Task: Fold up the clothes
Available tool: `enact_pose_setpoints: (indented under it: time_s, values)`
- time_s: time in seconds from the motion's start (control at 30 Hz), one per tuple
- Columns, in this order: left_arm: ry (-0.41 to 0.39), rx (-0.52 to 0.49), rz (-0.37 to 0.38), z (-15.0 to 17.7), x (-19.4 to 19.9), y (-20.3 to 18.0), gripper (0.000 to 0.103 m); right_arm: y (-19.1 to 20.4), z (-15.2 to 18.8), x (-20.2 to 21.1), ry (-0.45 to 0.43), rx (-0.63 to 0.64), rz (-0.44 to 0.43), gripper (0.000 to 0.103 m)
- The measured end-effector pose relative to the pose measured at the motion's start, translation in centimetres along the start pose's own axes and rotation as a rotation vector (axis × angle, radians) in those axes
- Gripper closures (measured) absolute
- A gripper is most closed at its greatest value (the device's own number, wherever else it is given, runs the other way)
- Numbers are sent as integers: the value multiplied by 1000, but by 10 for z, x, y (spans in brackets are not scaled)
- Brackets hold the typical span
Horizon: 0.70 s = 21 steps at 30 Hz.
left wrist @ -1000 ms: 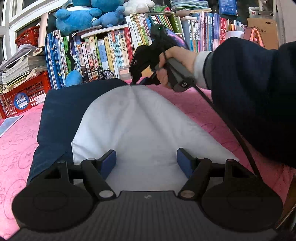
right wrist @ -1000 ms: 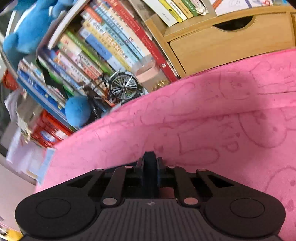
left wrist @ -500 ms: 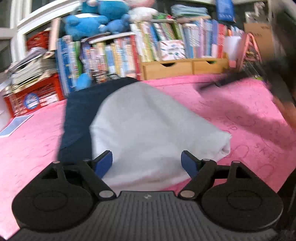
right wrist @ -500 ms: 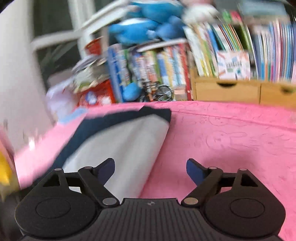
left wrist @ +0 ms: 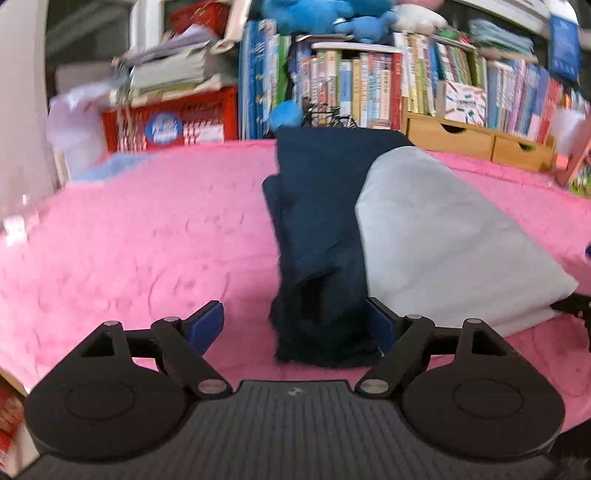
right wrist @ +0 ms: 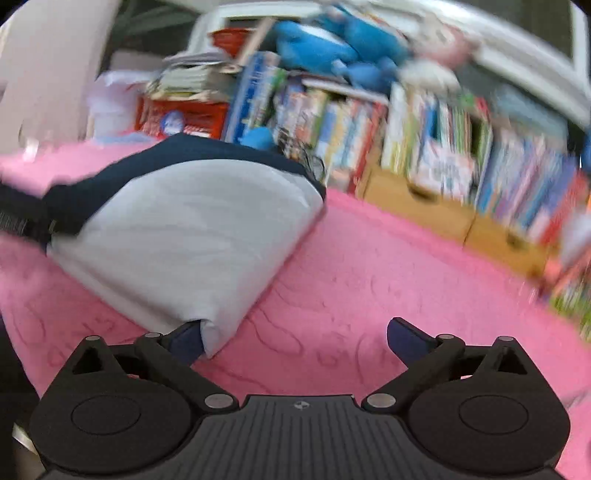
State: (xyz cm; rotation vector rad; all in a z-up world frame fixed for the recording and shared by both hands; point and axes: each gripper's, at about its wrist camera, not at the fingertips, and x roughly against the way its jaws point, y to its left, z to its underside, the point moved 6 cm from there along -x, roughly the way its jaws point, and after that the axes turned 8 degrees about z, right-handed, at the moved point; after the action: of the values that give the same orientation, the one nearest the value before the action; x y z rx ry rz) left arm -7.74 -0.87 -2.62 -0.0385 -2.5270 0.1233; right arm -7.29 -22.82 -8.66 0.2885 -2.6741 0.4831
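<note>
A garment lies on the pink cloth, partly folded: a navy part on the left and a light grey panel folded over on the right. My left gripper is open, its jaws straddling the near end of the navy part. My right gripper is open at the near right corner of the grey panel; its left finger sits against that corner. The navy part shows behind the panel. The left gripper's edge shows at the far left of the right wrist view.
The pink cloth covers the table. Along the back stand bookshelves, wooden drawers, a red crate, blue plush toys and a small model bicycle.
My right gripper opened, let go of the far end of the garment and swung back to the near right corner. My left gripper shifted left, from over the grey panel to the navy part.
</note>
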Motion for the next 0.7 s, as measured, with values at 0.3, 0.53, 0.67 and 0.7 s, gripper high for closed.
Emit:
enact_pose_setpoints:
  time_s: [0.3,0.53,0.67,0.7]
  values:
    - [27,154,125,-4,17,38,17,94,-24,44,-245,399,-138,3]
    - [15,361,299,-26,31,68,18,181,-39,15,-239,504,-299,11]
    - [28,446,456,-33,29,76,18,198,-48,0,-204,461,-330,16]
    - [38,472,499,-34,26,78,18,200,-50,-4,-194,446,-328,17]
